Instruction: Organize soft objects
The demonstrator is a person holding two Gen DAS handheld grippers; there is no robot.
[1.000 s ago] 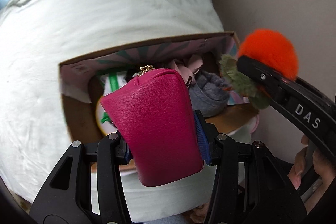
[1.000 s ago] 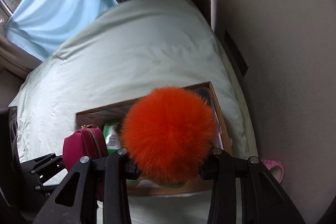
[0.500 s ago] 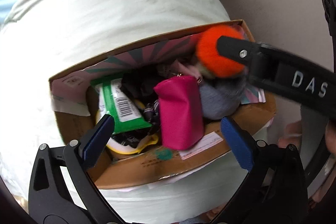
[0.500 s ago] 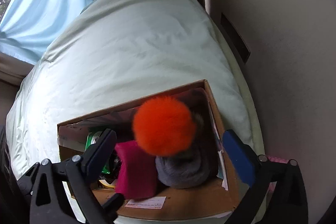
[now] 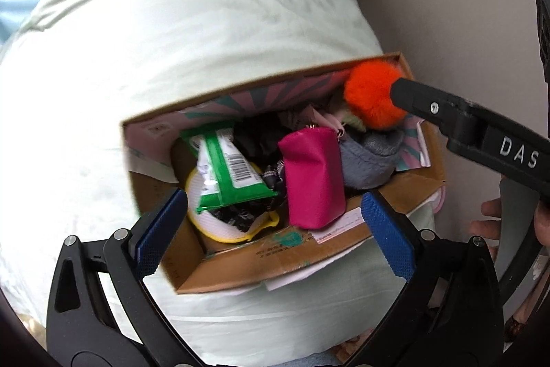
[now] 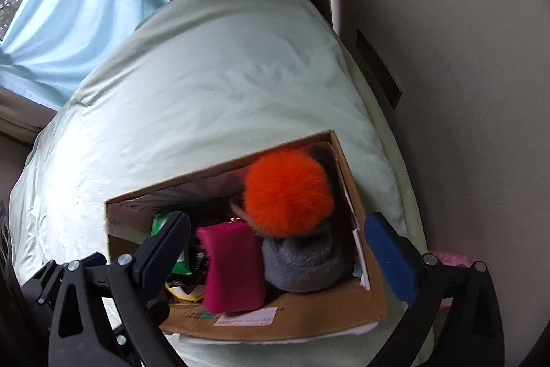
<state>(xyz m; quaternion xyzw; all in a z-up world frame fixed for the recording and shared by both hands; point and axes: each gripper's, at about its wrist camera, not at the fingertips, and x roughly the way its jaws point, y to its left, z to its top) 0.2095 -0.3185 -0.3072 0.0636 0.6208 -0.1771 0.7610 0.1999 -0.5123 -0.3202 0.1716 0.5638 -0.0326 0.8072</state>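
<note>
A cardboard box [image 5: 261,260] [image 6: 364,305] lies on the pale green bed. In it stand a magenta pouch [image 5: 314,176] [image 6: 233,263], a grey plush piece [image 5: 367,160] [image 6: 302,260] and an orange pompom [image 5: 373,98] [image 6: 287,193] on top of the grey plush. My left gripper [image 5: 275,229] is open and empty above the box's near edge. My right gripper [image 6: 278,263] is open and empty above the box; one of its fingers [image 5: 447,112] reaches in beside the pompom in the left wrist view.
The box also holds a green and white packet [image 5: 227,171], a yellow-rimmed round thing [image 5: 220,226] and dark items. A beige wall [image 6: 464,57] runs along the right of the bed [image 6: 206,74]. Curtains [image 6: 68,6] hang behind. A pink item [image 6: 450,258] lies by the wall.
Both grippers opened. The magenta pouch dropped from my left gripper into the box and the orange pompom dropped from my right gripper onto the grey plush. Both grippers have pulled back slightly.
</note>
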